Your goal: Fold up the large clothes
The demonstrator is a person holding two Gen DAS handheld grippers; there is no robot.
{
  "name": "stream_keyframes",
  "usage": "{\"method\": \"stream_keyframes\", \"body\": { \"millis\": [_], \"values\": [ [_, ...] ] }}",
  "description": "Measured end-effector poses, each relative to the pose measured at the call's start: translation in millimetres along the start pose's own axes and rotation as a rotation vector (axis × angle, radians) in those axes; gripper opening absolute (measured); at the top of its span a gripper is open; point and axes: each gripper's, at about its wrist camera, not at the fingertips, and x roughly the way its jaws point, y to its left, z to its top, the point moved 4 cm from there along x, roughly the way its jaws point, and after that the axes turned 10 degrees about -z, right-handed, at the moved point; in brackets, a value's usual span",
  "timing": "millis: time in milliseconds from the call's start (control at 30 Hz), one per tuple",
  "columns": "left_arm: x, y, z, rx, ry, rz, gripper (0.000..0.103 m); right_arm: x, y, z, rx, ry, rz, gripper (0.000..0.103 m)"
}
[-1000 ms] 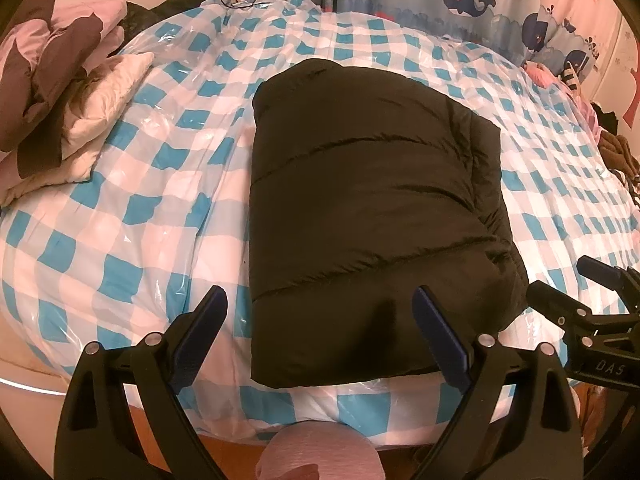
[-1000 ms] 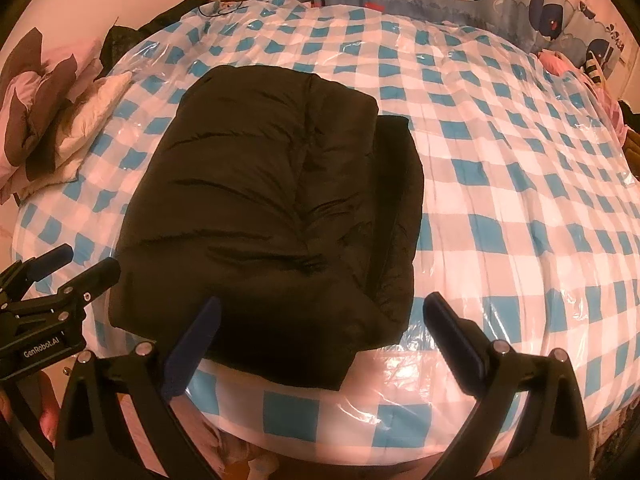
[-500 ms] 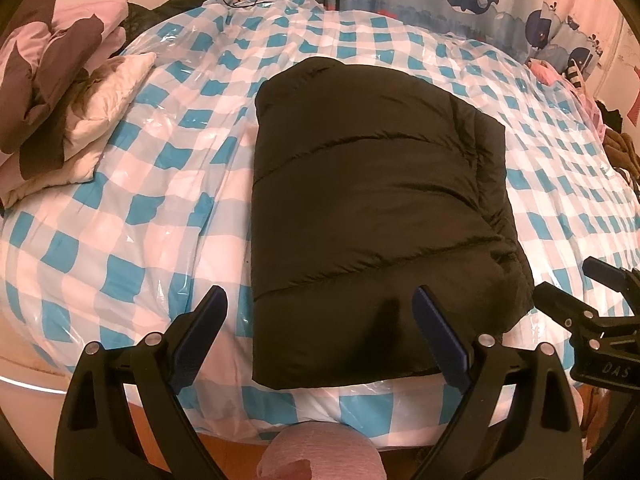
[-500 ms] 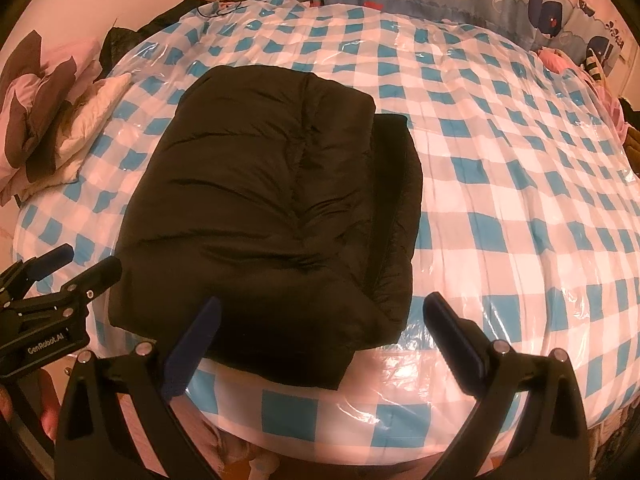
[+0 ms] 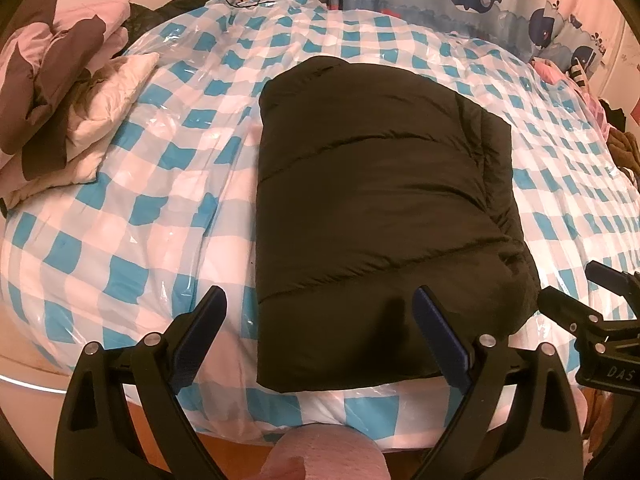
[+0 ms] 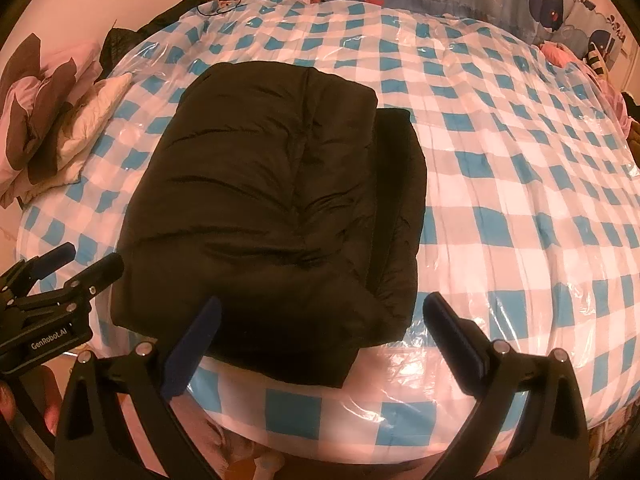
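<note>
Black puffer jacket (image 5: 376, 216) lying folded into a thick rectangle on the checked bedcover (image 5: 152, 184), near the bed's front edge, filling the centre of the left wrist view and running from 12 to 6 o'clock. In the right wrist view, same bundle sitting centre-left, with a lower layer (image 6: 400, 184) sticking out along the side at about 2 o'clock.

Left gripper (image 5: 320, 336) hovering over the near hem, fingers spread wide, grasping nothing. Right gripper (image 6: 320, 340) likewise released, fingers apart above the near corner, empty. Each tool also visible at the edge of the other's view, at about 4 o'clock and 8 o'clock.

Judged from the shape: fold largely done, tidying or one last halving likely remaining.

To do it well: pinch both near corners through every layer, not only the slippery top shell. Lift level, both sides together, then carry toward 12 o'clock and lay down flat. Tuck the protruding side strip under first, otherwise a lopsided stack. Press out trapped air slowly; puffy fill tends to spring back. Beware the plastic film over the bedcover: low friction, bundle apt to slide. Pile of bedding (image 5: 68, 92) at 10 o'clock well apart, no obstacle.
</note>
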Motion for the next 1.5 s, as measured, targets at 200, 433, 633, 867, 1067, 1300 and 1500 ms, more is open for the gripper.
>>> {"method": "stream_keyframes", "body": {
  "millis": [200, 433, 633, 867, 1067, 1300, 1500],
  "values": [
    [1.3, -2.0, -0.3, 0.006, 0.006, -0.002, 0.09, -0.6, 1.1, 0.1, -0.001, -0.001, 0.0, 0.098],
    [2.8, -1.5, 1.3, -0.006, 0.002, 0.002, 0.092, 0.7, 5.1, -2.0, -0.011, -0.002, 0.011, 0.098],
    [7.4, 1.6, 0.4, -0.016, 0.024, 0.0, 0.092, 1.5, 5.2, -2.7, -0.015, 0.002, 0.02, 0.098],
    [8.5, 0.1, 0.0, -0.008, 0.023, 0.011, 0.092, 1.8, 4.7, -3.9, -0.015, 0.004, 0.026, 0.098],
    [7.6, -0.6, 0.9, -0.003, 0.018, 0.026, 0.092, 2.7, 3.9, -4.9, -0.016, 0.004, 0.031, 0.098],
    [6.1, -0.2, 3.4, 0.002, 0.017, 0.019, 0.092, 3.0, 3.9, -5.8, -0.016, 0.006, 0.033, 0.098],
    [5.2, 1.6, 4.5, -0.004, 0.021, 0.04, 0.093, 3.6, 3.4, -6.0, -0.014, 0.008, 0.037, 0.098]
  ]
}}
